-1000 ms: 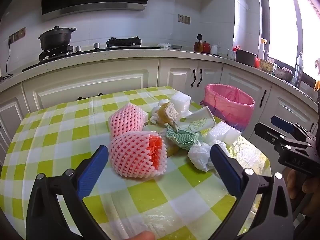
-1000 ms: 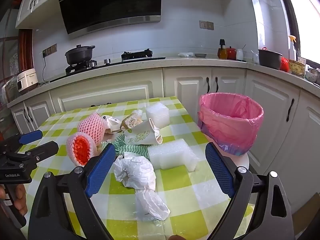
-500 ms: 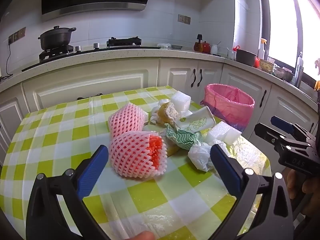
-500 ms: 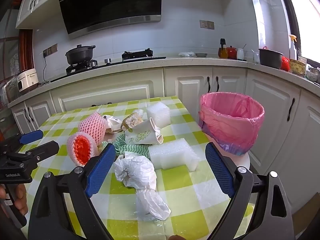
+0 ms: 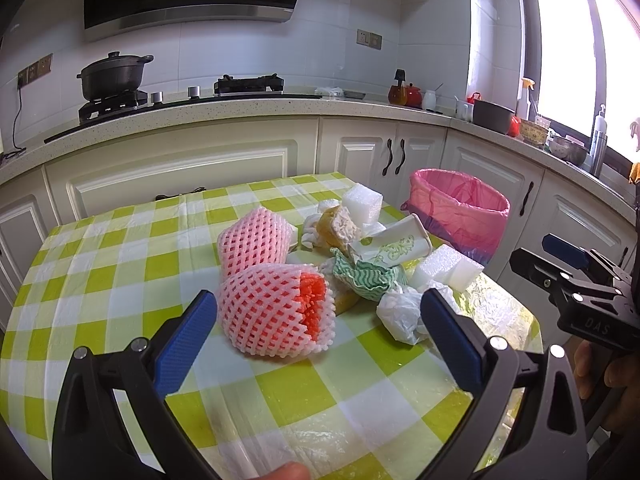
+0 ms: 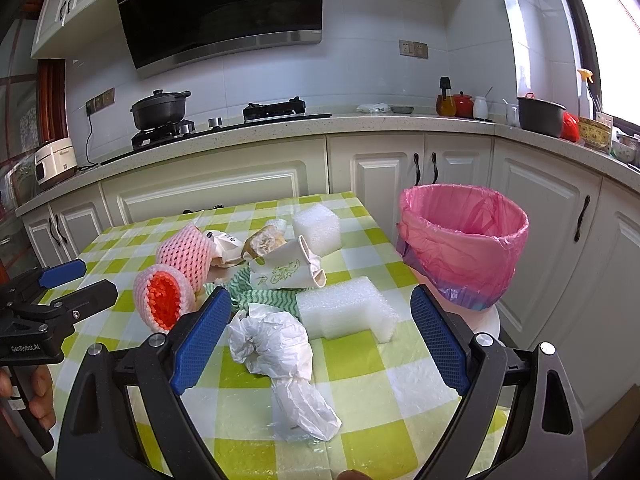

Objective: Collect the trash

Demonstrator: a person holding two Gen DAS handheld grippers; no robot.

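Kitchen table covered with a green-and-white checked cloth, bearing a cluster of trash near its centre and right side. Left gripper, jaws spread wide and holding nothing, hovers just above the cloth facing the nearer pink foam fruit net, whose orange lining shows at its open end; a second pink foam net lies touching it behind. Right gripper, likewise wide open and empty, faces a crumpled white plastic bag that lies between its blue finger pads. Just beyond the bag lies a white foam block; behind it, a crushed paper cup with green print rests on a green wavy-patterned cloth. A smaller white foam cube and a piece of bread lie farther back. Bin lined with a pink bag stands beside the table's right edge, apart from the trash
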